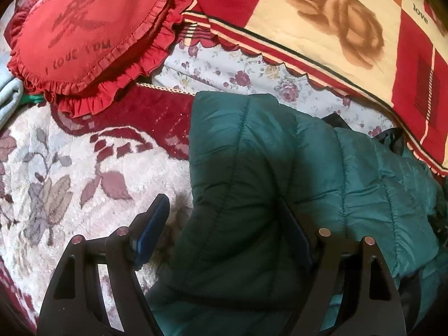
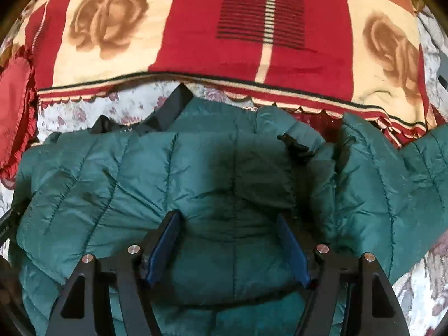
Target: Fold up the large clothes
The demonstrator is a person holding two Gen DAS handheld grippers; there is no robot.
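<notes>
A dark green quilted puffer jacket (image 1: 294, 168) lies on the bed. In the left wrist view its left edge runs between my fingers. My left gripper (image 1: 224, 204) is open, with the left blue pad (image 1: 152, 229) over the rug and the right finger over the jacket. In the right wrist view the jacket (image 2: 140, 173) fills the middle, with black lining (image 2: 170, 112) showing at its far edge and a sleeve (image 2: 392, 173) bunched at the right. My right gripper (image 2: 228, 218) is open, low over the jacket's body, with jacket fabric between the pads.
A red heart-shaped ruffled cushion (image 1: 89, 28) lies at the far left. A red and cream rose blanket (image 2: 196, 33) lies behind the jacket. A flowered sheet (image 1: 238, 75) and a cream and red floral rug (image 1: 70, 173) cover the bed.
</notes>
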